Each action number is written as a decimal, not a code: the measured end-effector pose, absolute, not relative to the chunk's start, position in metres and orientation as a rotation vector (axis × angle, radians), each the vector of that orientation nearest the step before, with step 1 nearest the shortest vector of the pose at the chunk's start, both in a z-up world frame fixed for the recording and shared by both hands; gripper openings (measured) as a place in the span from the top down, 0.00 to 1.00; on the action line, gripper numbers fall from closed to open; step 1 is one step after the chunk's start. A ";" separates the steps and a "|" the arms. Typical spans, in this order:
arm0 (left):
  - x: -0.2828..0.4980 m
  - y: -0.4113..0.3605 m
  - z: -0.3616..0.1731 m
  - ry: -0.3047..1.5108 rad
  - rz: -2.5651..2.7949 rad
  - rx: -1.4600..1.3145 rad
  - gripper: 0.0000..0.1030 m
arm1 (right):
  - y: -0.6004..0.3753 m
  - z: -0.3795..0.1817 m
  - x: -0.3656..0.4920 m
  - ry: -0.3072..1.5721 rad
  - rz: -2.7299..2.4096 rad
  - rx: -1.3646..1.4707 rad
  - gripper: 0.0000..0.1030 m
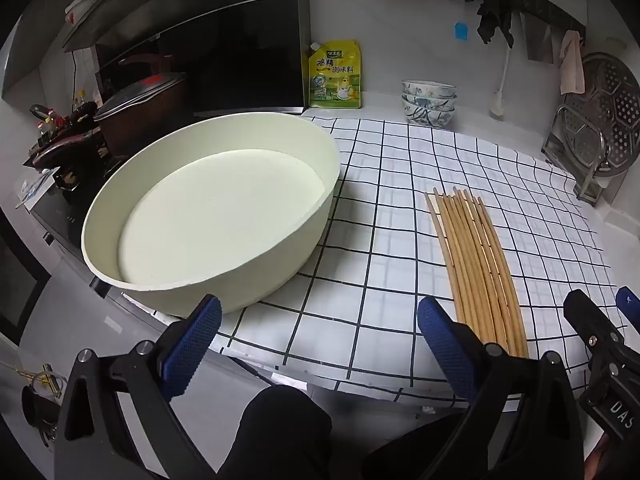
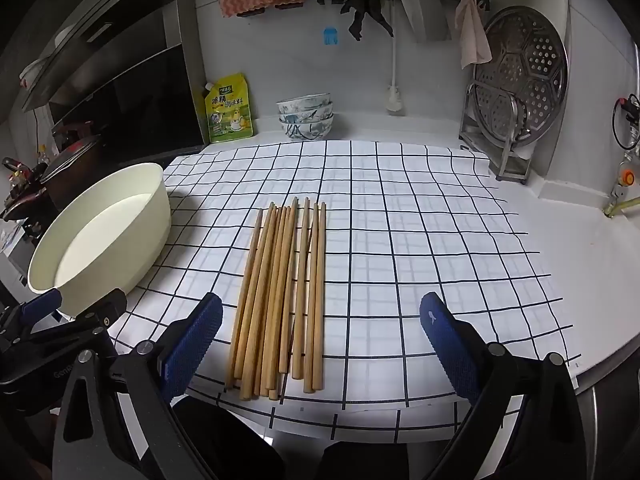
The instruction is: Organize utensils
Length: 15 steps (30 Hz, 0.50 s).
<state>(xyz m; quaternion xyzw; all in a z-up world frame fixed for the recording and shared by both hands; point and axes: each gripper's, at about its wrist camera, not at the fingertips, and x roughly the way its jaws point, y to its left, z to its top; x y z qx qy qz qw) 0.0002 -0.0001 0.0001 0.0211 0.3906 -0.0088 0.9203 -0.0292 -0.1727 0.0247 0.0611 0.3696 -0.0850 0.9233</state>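
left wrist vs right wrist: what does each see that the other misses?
Only the left wrist view shows the pot with a glass lid on the stove behind the basin.

Only the right wrist view shows the orange valve fitting at the far right of the counter.

Both show the cream basin, nothing in it, the wooden chopsticks lying in a bundle on the checked cloth, the stacked bowls, the yellow seasoning pouch and the steamer rack. The left gripper and right gripper are open and holding nothing.
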 end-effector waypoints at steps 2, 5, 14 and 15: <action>0.001 0.000 0.000 0.803 -0.019 0.041 0.06 | -0.173 0.025 -0.029 0.756 -0.174 0.128 0.08; 0.002 0.002 0.000 0.803 -0.019 0.037 0.06 | -0.173 0.026 -0.030 0.752 -0.173 0.130 0.08; 0.000 0.002 0.002 0.799 -0.021 0.040 0.06 | -0.174 0.028 -0.031 0.755 -0.176 0.135 0.08; 0.000 0.003 0.001 0.800 -0.021 0.038 0.06 | -0.174 0.028 -0.031 0.756 -0.177 0.135 0.08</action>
